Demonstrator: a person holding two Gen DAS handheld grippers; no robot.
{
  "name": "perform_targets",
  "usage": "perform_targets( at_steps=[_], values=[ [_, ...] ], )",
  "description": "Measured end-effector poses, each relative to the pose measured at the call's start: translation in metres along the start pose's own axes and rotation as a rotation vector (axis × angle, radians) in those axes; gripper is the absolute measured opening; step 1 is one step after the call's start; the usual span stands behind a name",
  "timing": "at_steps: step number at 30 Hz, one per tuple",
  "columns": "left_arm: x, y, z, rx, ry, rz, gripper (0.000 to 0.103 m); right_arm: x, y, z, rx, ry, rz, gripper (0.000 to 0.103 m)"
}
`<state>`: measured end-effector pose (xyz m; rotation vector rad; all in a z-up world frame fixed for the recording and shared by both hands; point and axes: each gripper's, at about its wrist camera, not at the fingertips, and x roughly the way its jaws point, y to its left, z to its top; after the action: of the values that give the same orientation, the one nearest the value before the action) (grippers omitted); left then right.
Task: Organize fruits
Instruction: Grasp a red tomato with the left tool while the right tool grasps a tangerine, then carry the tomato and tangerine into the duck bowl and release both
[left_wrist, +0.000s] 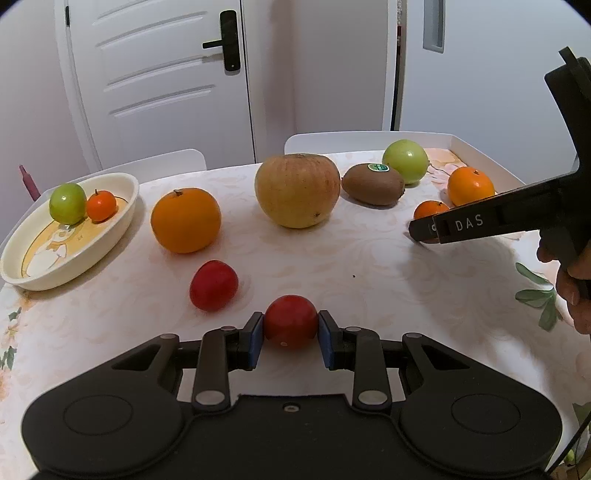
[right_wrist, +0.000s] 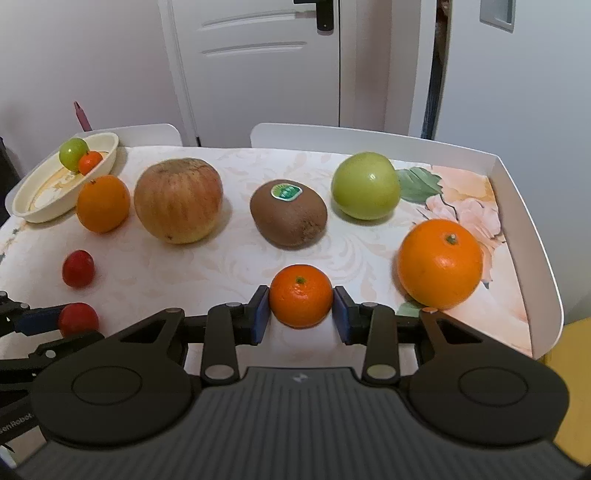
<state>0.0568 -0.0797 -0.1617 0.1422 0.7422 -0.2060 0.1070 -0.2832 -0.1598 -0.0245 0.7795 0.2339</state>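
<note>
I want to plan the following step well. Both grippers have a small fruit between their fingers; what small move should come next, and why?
Probably close the right gripper a little: its left pad touches the small orange, but a gap shows at the right pad. The left gripper already presses the red fruit on both sides. Then both can lift toward the bowl.

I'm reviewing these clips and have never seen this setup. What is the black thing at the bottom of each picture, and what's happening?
There is no robot: a person holds a two-finger tool in each hand, each with its own camera looking along the fingers. In the left camera's picture, the left tool has its pads against a small red fruit. In the right camera's picture, the right tool brackets a small mandarin, though the right pad may not quite touch. On the table lie a big apple, a kiwi, a green apple, oranges and another red fruit. The bowl already holds two fruits.
</note>
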Motion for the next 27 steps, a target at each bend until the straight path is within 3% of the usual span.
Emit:
perform_targets(
  at_steps=[14, 27],
  values=[
    [-0.039, 0.023, 0.017, -0.044, -0.059, 0.035, 0.034, -0.032, 0.034, 0.034, -0.022, -0.049, 0.04, 0.051],
    [-0.084, 0.085, 0.045, -0.111, -0.097, 0.118, 0.034, -0.05, 0.1, 0.076, -0.067, -0.064, 0.114, 0.051]
  ],
)
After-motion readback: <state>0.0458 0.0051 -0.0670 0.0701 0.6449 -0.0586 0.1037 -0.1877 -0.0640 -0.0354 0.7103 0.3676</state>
